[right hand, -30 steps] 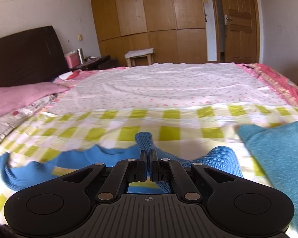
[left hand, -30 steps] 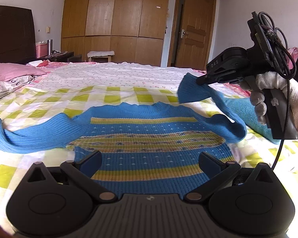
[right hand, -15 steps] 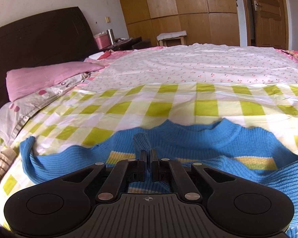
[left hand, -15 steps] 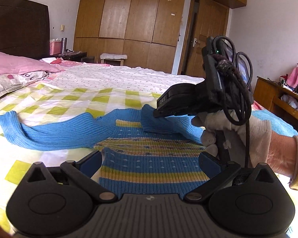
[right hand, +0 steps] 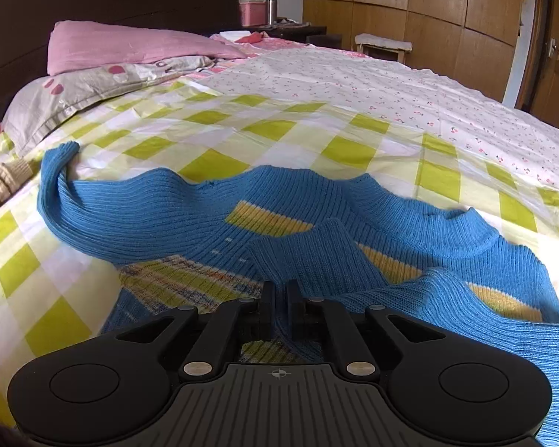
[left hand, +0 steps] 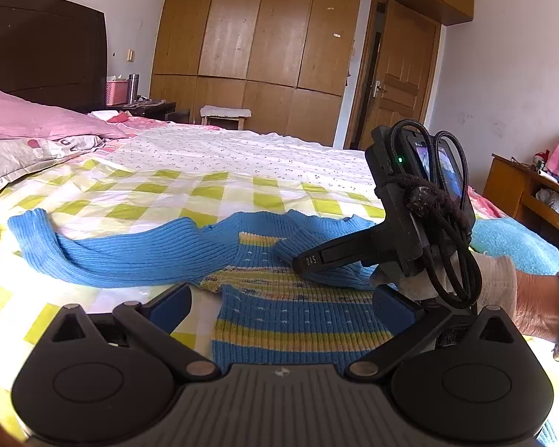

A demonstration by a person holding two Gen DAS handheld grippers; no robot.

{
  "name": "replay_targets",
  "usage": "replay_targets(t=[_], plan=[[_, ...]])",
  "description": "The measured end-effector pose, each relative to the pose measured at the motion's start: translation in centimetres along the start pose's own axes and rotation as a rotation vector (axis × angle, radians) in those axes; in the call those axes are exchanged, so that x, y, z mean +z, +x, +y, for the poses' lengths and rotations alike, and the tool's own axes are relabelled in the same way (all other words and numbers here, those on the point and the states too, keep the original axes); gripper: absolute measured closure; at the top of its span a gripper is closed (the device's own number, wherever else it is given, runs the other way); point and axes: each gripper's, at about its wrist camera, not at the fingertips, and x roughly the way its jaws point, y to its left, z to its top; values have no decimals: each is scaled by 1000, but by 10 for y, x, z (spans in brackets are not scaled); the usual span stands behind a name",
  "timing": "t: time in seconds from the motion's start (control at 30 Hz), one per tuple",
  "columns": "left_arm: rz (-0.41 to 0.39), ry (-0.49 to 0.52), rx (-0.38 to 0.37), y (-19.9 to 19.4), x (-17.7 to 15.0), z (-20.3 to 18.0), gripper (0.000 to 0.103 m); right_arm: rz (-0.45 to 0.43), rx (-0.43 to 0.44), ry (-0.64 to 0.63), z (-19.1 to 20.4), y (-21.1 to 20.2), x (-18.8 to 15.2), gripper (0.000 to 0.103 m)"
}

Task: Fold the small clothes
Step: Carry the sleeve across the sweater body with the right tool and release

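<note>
Blue knit sweater (left hand: 279, 298) is lying flat on the bed (left hand: 223, 186), just ahead of both claws. The right claw (right hand: 280, 298) is opening, its jaws slightly apart with the folded-in sleeve (right hand: 316, 257) between them. The left claw (left hand: 279, 303) is standing wide apart over the hem, holding nothing.

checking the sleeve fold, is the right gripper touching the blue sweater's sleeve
Touching. In the right wrist view the folded sleeve runs between the right gripper fingers, which are opening; the left wrist view shows that gripper lying on the sleeve.
</note>
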Motion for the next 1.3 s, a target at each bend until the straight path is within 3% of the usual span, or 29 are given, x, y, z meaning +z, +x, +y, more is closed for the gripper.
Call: replay_targets(t=[0.1, 0.23, 0.33, 0.43, 0.53, 0.7, 0.8, 1.03, 1.1, 1.17, 1.3], plan=[[-11, -7, 3, -3, 1, 2, 0, -32, -4, 61, -7, -6, 6, 100], [-28, -31, 4, -6, 3, 7, 0, -150, 28, 223, -27, -32, 24, 101], [-27, -40, 5, -5, 3, 9, 0, -227, 60, 253, -27, -44, 32, 101], [-19, -37, 4, -4, 2, 9, 0, -160, 116, 199, -16, -29, 35, 93], [-26, -16, 9, -5, 0, 7, 0, -85, 136, 154, -4, -12, 24, 93], [-22, 0, 8, -4, -1, 7, 0, -59, 183, 144, -7, -27, 7, 93], [-20, -1, 9, -3, -2, 8, 0, -80, 126, 162, -25, -42, -1, 93], [-11, 22, 32, 3, -7, 3, 0, -77, -175, 309, -103, -49, -31, 92], [1, 32, 42, 7, -9, 2, 0, -37, -244, 339, -121, -43, -43, 92], [5, 51, 61, 11, -11, 0, 0, -14, -267, 353, -131, -41, -52, 92], [-11, 79, 125, 15, -13, 6, 0, -50, -251, 346, -129, -53, -61, 91]])
